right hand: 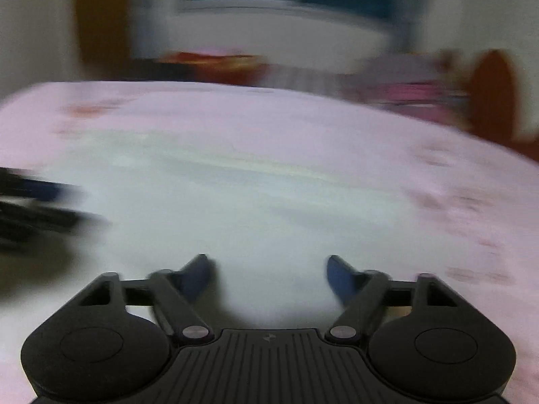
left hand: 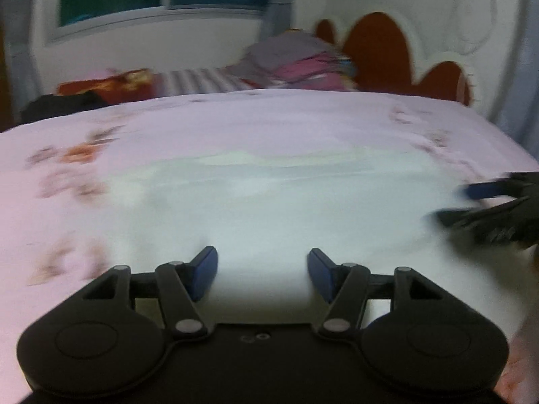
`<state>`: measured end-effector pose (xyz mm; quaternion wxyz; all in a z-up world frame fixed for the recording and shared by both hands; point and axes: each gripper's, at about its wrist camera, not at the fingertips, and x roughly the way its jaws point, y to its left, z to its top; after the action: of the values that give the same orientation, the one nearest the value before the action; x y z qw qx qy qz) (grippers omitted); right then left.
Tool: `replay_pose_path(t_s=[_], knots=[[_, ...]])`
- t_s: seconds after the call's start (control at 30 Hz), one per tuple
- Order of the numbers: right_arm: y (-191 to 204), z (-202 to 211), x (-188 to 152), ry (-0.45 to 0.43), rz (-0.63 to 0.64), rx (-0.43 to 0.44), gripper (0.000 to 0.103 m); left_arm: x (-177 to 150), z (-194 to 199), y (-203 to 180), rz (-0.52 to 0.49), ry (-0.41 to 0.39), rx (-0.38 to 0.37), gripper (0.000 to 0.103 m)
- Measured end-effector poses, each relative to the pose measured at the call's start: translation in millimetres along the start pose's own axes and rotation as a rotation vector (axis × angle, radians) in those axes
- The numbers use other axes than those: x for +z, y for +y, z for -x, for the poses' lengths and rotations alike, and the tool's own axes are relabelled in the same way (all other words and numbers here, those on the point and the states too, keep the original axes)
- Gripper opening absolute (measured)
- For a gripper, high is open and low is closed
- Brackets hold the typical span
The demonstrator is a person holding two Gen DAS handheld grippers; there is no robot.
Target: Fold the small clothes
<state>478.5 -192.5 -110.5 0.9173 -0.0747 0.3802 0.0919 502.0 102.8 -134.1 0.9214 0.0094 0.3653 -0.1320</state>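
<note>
Left gripper (left hand: 262, 271): matte black plastic linkage, 2 blue pads spread apart, nothing pinched, poised above near edge of white garment (left hand: 269, 208). Right gripper (right hand: 267, 277): same build, ribbed black body, jaws wider apart, empty, over same cloth. Garment smooth, pale, spread flat on pink floral bedsheet (left hand: 67, 175). Soft folded clothes pile (left hand: 296, 64) at far side, beside scalloped brown headboard (left hand: 377, 47). Both views motion-blurred.

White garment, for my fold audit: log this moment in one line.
garment: flat on bed | left gripper: open, empty | right gripper: open, empty
</note>
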Motion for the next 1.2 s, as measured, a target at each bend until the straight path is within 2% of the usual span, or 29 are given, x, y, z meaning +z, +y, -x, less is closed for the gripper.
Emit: replay_pose_path(t_s=[0.03,0.1,0.13,0.2,0.3,0.4,0.57,0.7,0.77,0.8,0.83,0.87,0.93,0.97,1.0,1.1,1.17,1.2], knots=[[-13.7,-2.1,-2.9,0.021,-0.040,-0.013,0.076,1.3,3.7,6.1,0.018,0.000,0.001,0.059],[-35.9,5.2,-4.4,0.036,-0.156,0.063,0.075,4.7,14.1,4.9,0.047,-0.024,-0.005,0.059],[-34.1,12.6,-3.7,0.016,-0.148,0.065,0.073,6.4,17.5,-2.1,0.043,-0.038,-0.018,0.060],[-18.7,29.2,0.0,-0.038,-0.110,0.133,0.059,6.6,22.1,-22.3,0.002,-0.057,-0.052,0.061],[10.9,31.9,3.2,-0.015,-0.072,0.231,0.053,2.1,10.9,-56.5,-0.051,-0.019,-0.080,0.061],[27.4,18.4,-5.8,0.057,-0.035,0.209,0.053,-4.1,-2.2,-64.7,-0.054,0.038,-0.061,0.062],[15.2,36.7,-11.3,0.045,-0.065,0.134,0.053,-13.7,25.8,-50.5,-0.023,0.009,-0.032,0.061],[27.0,63.6,-27.7,0.030,-0.048,0.240,0.053,-30.2,51.7,-65.0,-0.018,0.006,-0.042,0.062],[40.6,72.9,-37.4,0.038,-0.041,0.275,0.053,-42.3,60.6,-78.8,-0.029,0.014,-0.041,0.067],[47.1,76.1,-43.6,0.042,-0.034,0.291,0.050,-48.3,62.9,-84.9,-0.038,0.020,-0.027,0.066],[53.9,76.4,-49.2,0.046,-0.024,0.287,0.049,-54.6,63.4,-90.7,-0.054,0.035,-0.004,0.067],[58.4,75.6,-56.6,0.061,-0.017,0.266,0.049,-61.0,63.0,-93.1,-0.055,0.047,0.009,0.063],[61.9,74.8,-69.3,0.065,-0.048,0.274,0.041,-67.3,62.9,-93.8,-0.021,0.053,0.008,0.058],[63.6,77.7,-72.8,0.054,-0.048,0.268,0.031,-67.6,66.1,-94.0,-0.013,0.039,0.014,0.048],[65.1,80.2,-72.2,0.052,-0.044,0.269,0.020,-67.1,68.9,-95.1,-0.010,0.029,0.013,0.046],[72.3,89.8,-69.9,0.045,-0.039,0.328,0.018,-63.0,72.2,-94.2,0.008,0.019,0.017,0.052],[80.8,87.2,-71.3,0.074,-0.017,0.319,0.018,-65.3,68.4,-93.0,0.008,0.043,0.037,0.060],[82.6,85.1,-72.8,0.082,-0.011,0.312,0.018,-66.9,68.8,-90.4,0.016,0.046,0.044,0.060]])
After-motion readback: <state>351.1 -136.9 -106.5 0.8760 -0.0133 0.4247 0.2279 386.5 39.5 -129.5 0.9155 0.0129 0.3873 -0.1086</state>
